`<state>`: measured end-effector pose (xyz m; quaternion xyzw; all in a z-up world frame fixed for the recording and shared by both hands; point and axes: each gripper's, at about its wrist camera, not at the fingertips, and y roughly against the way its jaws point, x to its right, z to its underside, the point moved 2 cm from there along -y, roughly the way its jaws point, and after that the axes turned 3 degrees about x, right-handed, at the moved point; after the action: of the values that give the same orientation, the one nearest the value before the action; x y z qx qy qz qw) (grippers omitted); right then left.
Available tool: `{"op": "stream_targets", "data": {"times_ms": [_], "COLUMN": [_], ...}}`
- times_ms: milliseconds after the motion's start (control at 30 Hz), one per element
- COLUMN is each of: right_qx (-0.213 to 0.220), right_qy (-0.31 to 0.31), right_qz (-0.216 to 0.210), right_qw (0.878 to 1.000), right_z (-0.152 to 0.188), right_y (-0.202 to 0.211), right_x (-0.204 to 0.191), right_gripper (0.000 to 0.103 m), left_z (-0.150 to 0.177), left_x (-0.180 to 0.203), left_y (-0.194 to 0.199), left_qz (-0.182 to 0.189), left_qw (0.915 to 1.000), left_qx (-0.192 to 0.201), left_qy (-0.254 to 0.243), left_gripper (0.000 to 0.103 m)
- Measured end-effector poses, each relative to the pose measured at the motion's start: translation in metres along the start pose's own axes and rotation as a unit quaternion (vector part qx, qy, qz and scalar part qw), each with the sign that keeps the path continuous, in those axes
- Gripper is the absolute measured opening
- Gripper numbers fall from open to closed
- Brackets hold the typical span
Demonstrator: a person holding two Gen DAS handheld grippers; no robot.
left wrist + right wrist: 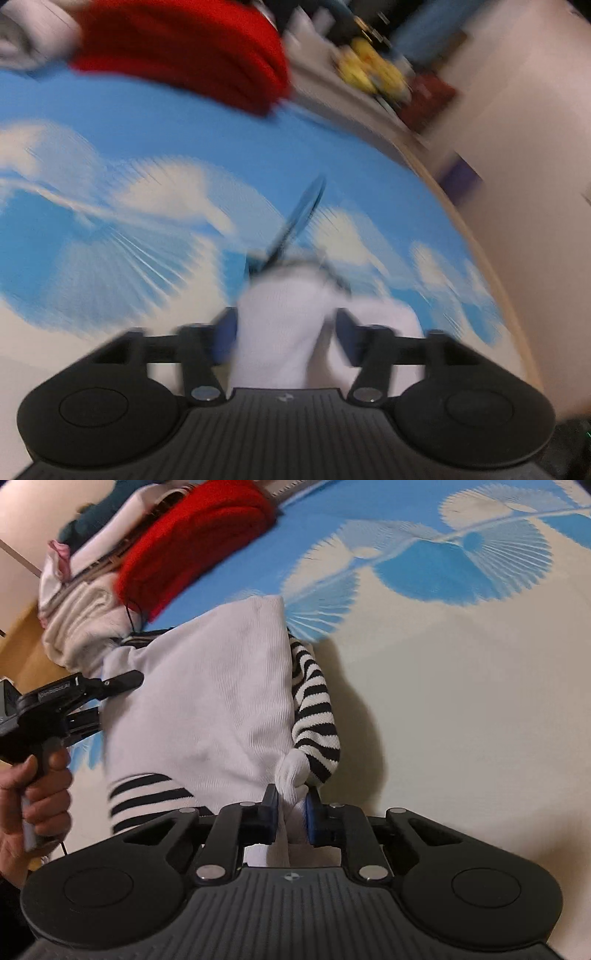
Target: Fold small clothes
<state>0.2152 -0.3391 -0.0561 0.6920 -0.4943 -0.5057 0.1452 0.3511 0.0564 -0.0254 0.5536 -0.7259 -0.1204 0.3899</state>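
A small white garment (207, 686) with black-and-white striped sleeves (314, 709) lies on the blue-and-cream patterned cloth (461, 664). My right gripper (291, 812) is shut on a bunched white corner of it beside a striped sleeve. My left gripper (282, 332) has white fabric (280, 317) between its jaws; its view is blurred by motion. In the right wrist view the left gripper (122, 681) sits at the garment's left edge, held by a hand (37, 797).
A folded red garment (192, 546) lies on a pile of cream and white clothes (81, 620) at the far end; it also shows in the left wrist view (184, 51). The table's wooden edge (476, 236) runs on the right, with yellow objects (369, 70) beyond.
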Motion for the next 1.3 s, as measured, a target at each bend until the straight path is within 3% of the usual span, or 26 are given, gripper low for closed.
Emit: {"op": "stream_targets", "data": {"times_ms": [67, 133, 233, 300, 333, 367, 400, 433, 467, 533, 600, 667, 733, 767, 800, 867, 933, 1000, 1100, 1200, 1300], "right_qx": [-0.001, -0.001, -0.007, -0.007, -0.009, -0.010, -0.012, -0.013, -0.015, -0.009, 0.015, 0.034, 0.033, 0.018, -0.005, -0.068, -0.102, -0.087, -0.011, 0.067, 0.102], "right_qy": [0.010, 0.018, 0.009, -0.001, -0.001, 0.000, 0.002, 0.005, 0.010, 0.015, 0.047, 0.111, 0.184, 0.211, 0.224, 0.236, 0.198, 0.157, 0.162, 0.125, 0.076], "right_qz": [0.005, 0.017, 0.042, 0.047, 0.048, 0.051, 0.056, 0.065, 0.075, 0.081, 0.080, 0.065, 0.044, 0.046, 0.063, 0.123, 0.154, 0.138, 0.104, 0.072, 0.056], "right_qw": [1.000, 1.000, 0.999, 0.999, 0.999, 0.999, 0.998, 0.998, 0.997, 0.997, 0.996, 0.991, 0.981, 0.976, 0.973, 0.962, 0.963, 0.974, 0.981, 0.987, 0.990], "right_z": [0.001, 0.001, 0.000, -0.002, -0.001, 0.000, 0.001, 0.002, 0.003, 0.004, 0.003, 0.008, 0.021, 0.029, 0.035, 0.048, 0.046, 0.035, 0.018, -0.003, -0.025], "right_y": [-0.009, -0.016, -0.019, -0.020, -0.020, -0.020, -0.021, -0.021, -0.020, -0.012, 0.004, 0.018, 0.022, 0.016, 0.006, -0.017, -0.022, -0.010, 0.014, 0.022, 0.008], "right_x": [-0.011, -0.016, -0.010, -0.006, -0.007, -0.007, -0.008, -0.008, -0.008, -0.012, -0.022, -0.040, -0.056, -0.060, -0.059, -0.045, -0.028, -0.026, -0.041, -0.046, -0.042], "right_gripper": [0.015, 0.015, 0.015, 0.015, 0.015, 0.016, 0.017, 0.021, 0.022, 0.025, 0.025, 0.025, 0.024, 0.023, 0.023, 0.026, 0.028, 0.028, 0.028, 0.030, 0.040], "left_z": [-0.005, 0.001, 0.026, 0.059, 0.079, 0.105, 0.121, 0.127, 0.123, 0.114, 0.118, 0.137, 0.166, 0.170, 0.167, 0.157, 0.148, 0.131, 0.107, 0.105, 0.127], "left_x": [-0.004, 0.000, 0.020, 0.029, 0.033, 0.035, 0.039, 0.045, 0.050, 0.054, 0.055, 0.052, 0.042, 0.042, 0.043, 0.035, 0.031, 0.029, 0.032, 0.042, 0.051], "left_y": [0.017, 0.032, 0.047, 0.048, 0.038, 0.024, 0.021, 0.029, 0.040, 0.066, 0.084, 0.076, 0.056, 0.050, 0.049, 0.052, 0.063, 0.077, 0.086, 0.075, 0.049], "left_qz": [0.006, 0.027, 0.047, 0.038, 0.015, -0.023, -0.048, -0.058, -0.059, -0.037, -0.025, -0.039, -0.064, -0.067, -0.061, -0.050, -0.038, -0.022, -0.012, -0.026, -0.074], "left_qw": [0.9999, 0.9995, 0.9933, 0.9807, 0.9692, 0.9515, 0.9385, 0.9328, 0.9343, 0.9505, 0.9540, 0.9445, 0.9237, 0.9173, 0.9202, 0.9376, 0.9466, 0.9609, 0.9773, 0.9760, 0.9558], "left_qx": [0.008, -0.011, -0.059, -0.110, -0.141, -0.170, -0.167, -0.149, -0.141, -0.126, -0.119, -0.146, -0.205, -0.208, -0.207, -0.211, -0.205, -0.165, -0.102, -0.100, -0.151], "left_qy": [0.003, -0.011, -0.087, -0.157, -0.201, -0.255, -0.298, -0.323, -0.322, -0.282, -0.274, -0.292, -0.317, -0.333, -0.327, -0.272, -0.246, -0.221, -0.185, -0.192, -0.241], "left_gripper": [0.067, 0.065, 0.057, 0.048, 0.045, 0.045, 0.047, 0.046, 0.045, 0.045, 0.044, 0.037, 0.036, 0.036, 0.036, 0.036, 0.036, 0.036, 0.036, 0.036, 0.037]}}
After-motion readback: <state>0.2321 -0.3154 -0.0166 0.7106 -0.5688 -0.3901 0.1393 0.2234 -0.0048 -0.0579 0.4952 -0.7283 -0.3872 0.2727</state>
